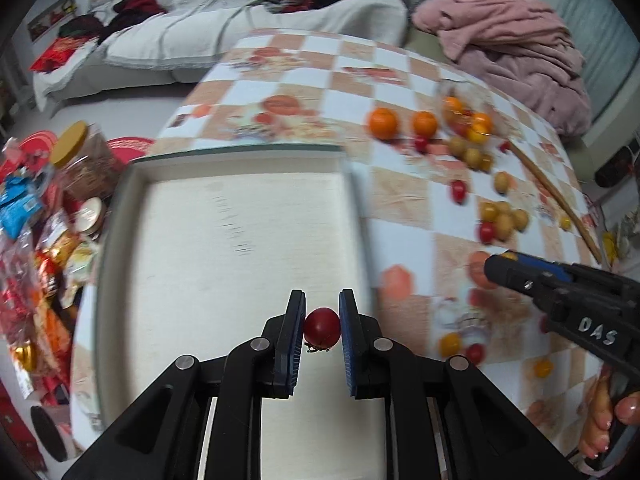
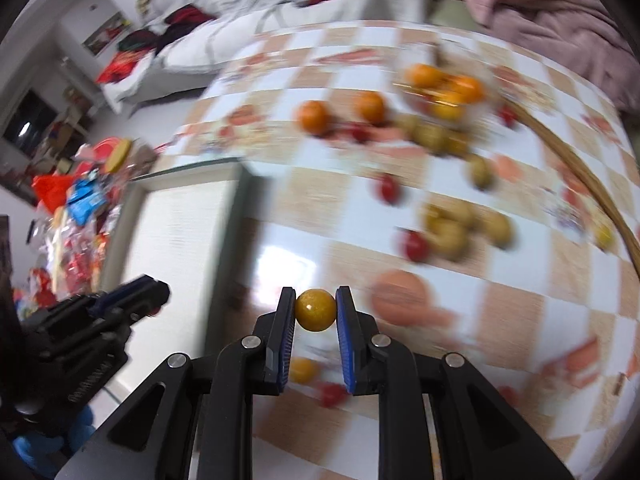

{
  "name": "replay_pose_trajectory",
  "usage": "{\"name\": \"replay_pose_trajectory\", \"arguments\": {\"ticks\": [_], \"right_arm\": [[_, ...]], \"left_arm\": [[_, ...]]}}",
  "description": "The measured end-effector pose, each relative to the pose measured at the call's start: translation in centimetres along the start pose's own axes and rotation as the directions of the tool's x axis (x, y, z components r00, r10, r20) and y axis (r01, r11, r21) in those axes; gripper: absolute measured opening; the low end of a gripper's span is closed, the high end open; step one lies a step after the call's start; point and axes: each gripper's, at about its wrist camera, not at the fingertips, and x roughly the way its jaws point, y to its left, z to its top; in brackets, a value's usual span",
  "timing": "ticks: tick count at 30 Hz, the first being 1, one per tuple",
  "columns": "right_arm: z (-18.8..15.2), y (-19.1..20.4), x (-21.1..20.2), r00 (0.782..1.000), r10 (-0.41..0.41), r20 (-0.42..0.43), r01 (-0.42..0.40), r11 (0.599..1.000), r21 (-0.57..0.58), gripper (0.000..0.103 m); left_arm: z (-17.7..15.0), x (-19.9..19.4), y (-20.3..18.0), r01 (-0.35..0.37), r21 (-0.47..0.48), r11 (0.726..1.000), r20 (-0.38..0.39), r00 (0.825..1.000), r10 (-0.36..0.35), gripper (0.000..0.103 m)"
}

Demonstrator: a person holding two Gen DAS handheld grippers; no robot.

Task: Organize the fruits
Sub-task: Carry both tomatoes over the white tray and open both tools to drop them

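Note:
My left gripper (image 1: pixel 322 326) is shut on a red cherry tomato (image 1: pixel 321 325) and holds it over the near part of a white tray (image 1: pixel 240 216). My right gripper (image 2: pixel 315 312) is shut on a yellow cherry tomato (image 2: pixel 315 309) above the checked tablecloth, right of the tray (image 2: pixel 180 224). It also shows in the left wrist view (image 1: pixel 560 284) at the right. Two oranges (image 1: pixel 383 123) lie loose at the far side. Several red and yellow-green small fruits (image 1: pixel 502 216) are scattered on the cloth.
A clear bowl (image 1: pixel 466 114) with oranges and tomatoes stands at the far right. A thin wooden hoop (image 1: pixel 560 200) lies near the table's right edge. Snack packets and a jar (image 1: pixel 80 160) crowd the left. A sofa and a pink blanket (image 1: pixel 508 40) lie beyond.

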Motion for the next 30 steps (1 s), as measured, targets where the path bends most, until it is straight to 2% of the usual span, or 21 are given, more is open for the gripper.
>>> {"name": "replay_pose_trajectory", "arguments": {"ticks": [4, 7, 13, 20, 21, 22, 23, 24, 25, 27, 30], "right_arm": [[1.4, 5.4, 2.0, 0.997, 0.072, -0.017, -0.073, 0.995, -0.061, 0.022], [2.0, 8.2, 4.2, 0.994, 0.095, -0.054, -0.1, 0.991, -0.094, 0.022], [2.1, 11.2, 8.0, 0.991, 0.052, -0.12, -0.073, 0.982, -0.176, 0.022], [1.7, 11.9, 10.4, 0.984, -0.006, -0.178, -0.036, 0.971, -0.235, 0.024], [1.7, 12.0, 10.4, 0.985, -0.007, -0.172, -0.035, 0.97, -0.242, 0.027], [1.7, 12.2, 10.5, 0.984, -0.004, -0.176, -0.041, 0.967, -0.251, 0.036], [1.8, 12.4, 10.6, 0.984, 0.004, -0.177, -0.049, 0.966, -0.254, 0.041], [1.9, 12.5, 10.5, 0.984, 0.004, -0.176, -0.05, 0.966, -0.254, 0.055], [2.0, 12.5, 10.2, 0.986, 0.004, -0.166, -0.045, 0.967, -0.249, 0.065], [2.3, 12.2, 9.4, 0.989, 0.033, -0.142, -0.065, 0.972, -0.227, 0.068], [2.8, 11.5, 7.7, 0.993, 0.059, -0.098, -0.077, 0.978, -0.194, 0.081]], "left_arm": [[-1.2, 0.7, 4.2, -0.076, -0.04, 0.996, -0.022, 0.997, 0.075, 0.019], [-2.4, 1.7, 6.3, -0.112, -0.069, 0.991, -0.055, 0.993, 0.108, 0.019], [-3.8, 2.7, 8.0, -0.14, -0.091, 0.986, -0.082, 0.988, 0.133, 0.019], [-4.2, 3.1, 7.4, -0.177, -0.04, 0.983, -0.071, 0.982, 0.174, 0.02], [-4.2, 3.1, 7.3, -0.191, -0.034, 0.981, -0.072, 0.98, 0.188, 0.028], [-4.2, 3.0, 7.3, -0.215, -0.029, 0.976, -0.066, 0.975, 0.212, 0.055], [-4.2, 2.9, 7.4, -0.217, -0.03, 0.976, -0.066, 0.974, 0.214, 0.072], [-4.3, 2.7, 7.5, -0.22, -0.039, 0.975, -0.052, 0.975, 0.218, 0.085], [-4.4, 2.5, 7.6, -0.223, -0.042, 0.974, -0.04, 0.974, 0.222, 0.085], [-4.5, 2.5, 7.6, -0.224, -0.029, 0.974, -0.051, 0.974, 0.222, 0.085], [-4.5, 2.6, 7.4, -0.227, -0.012, 0.974, -0.07, 0.972, 0.225, 0.085]]}}
